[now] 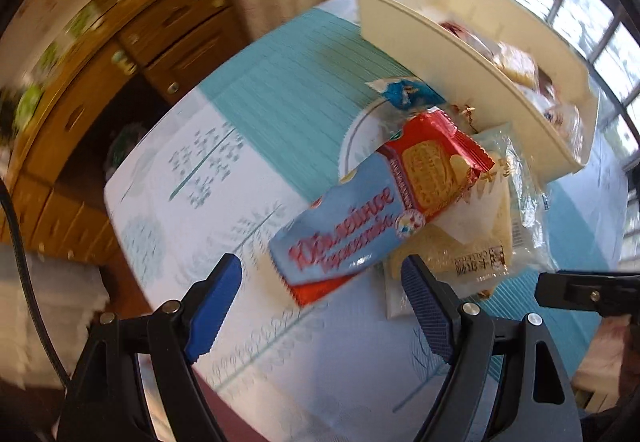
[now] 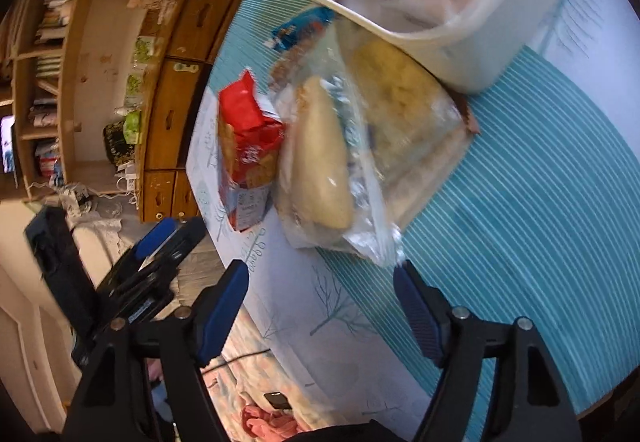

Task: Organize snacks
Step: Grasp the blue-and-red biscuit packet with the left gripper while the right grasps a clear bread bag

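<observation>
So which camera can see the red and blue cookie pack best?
The left wrist camera. There the cookie pack lies flat-on, with its whole front and its lettering showing. The right wrist camera catches the same pack only end-on and blurred, beside the clear bag.

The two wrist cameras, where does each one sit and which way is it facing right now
Left wrist: sits behind the open left gripper, looking down at the blue and red biscuit pack and the cream bin; the right gripper's tip shows at the right edge.
Right wrist: sits behind the open right gripper, looking down at the clear bagged bread; the left gripper shows at the left.
Shared: biscuit pack, bread, bin, teal tablecloth.
</observation>
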The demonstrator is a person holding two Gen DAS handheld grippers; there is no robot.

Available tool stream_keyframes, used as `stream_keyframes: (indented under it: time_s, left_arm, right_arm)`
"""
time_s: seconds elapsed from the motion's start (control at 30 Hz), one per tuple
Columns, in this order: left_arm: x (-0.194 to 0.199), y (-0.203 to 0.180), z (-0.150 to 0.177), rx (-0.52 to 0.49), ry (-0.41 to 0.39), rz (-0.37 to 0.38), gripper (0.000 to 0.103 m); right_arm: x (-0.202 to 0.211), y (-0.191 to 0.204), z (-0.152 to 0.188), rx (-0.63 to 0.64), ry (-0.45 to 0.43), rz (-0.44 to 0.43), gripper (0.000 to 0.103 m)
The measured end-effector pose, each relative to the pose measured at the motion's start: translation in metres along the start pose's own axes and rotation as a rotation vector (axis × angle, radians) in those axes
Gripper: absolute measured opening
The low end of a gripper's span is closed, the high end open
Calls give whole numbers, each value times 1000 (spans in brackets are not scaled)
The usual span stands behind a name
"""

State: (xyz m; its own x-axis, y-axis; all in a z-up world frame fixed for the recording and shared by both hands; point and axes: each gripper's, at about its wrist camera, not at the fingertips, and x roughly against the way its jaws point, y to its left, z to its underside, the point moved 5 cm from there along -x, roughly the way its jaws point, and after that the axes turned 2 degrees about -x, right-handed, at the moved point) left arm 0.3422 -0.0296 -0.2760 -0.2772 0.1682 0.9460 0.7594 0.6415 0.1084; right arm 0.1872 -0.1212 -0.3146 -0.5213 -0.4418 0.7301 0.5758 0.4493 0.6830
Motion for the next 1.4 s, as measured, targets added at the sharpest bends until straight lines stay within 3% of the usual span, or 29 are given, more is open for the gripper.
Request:
stream_keyframes:
  time_s: [0.1, 0.2, 0.33, 0.57, 0.63, 0.77, 0.87, 1.07, 1.2, 1.4]
  left_arm:
    - [-15, -6, -13, -48, 9, 11, 81]
    - [-29, -13, -21, -81, 25, 39, 84]
    - [-49, -18, -31, -112, 45, 59, 84]
    - [-71, -17, -42, -120, 34, 123, 85]
    - [-75, -12, -45, -103, 28, 156, 85]
    - [-82, 0, -46, -41, 30, 207, 85]
    - [-84, 5, -45, -3, 28, 249, 81]
    - [-82, 5, -39, 39, 17, 241, 75]
    - [-79, 8, -30, 96, 23, 209, 70]
    - [-77, 15, -12, 243, 48, 177, 63]
  right_arm:
    - [-4, 1, -6, 14, -15, 0, 75]
    - [-3, -1, -10, 30, -29, -24, 65]
    - [-5, -1, -18, 64, -58, -41, 60]
    - [-15, -3, -28, 58, -92, -108, 59]
    - [-17, -5, -31, 44, -111, -155, 59]
    - [-21, -6, -36, 41, -165, -169, 59]
    - [-29, -6, -39, 39, -153, -178, 59]
    - [-38, -1, -45, 74, -148, -157, 57]
    - [-39, -5, -48, 69, -180, -77, 30]
    - [-38, -9, -45, 36, -168, -83, 26]
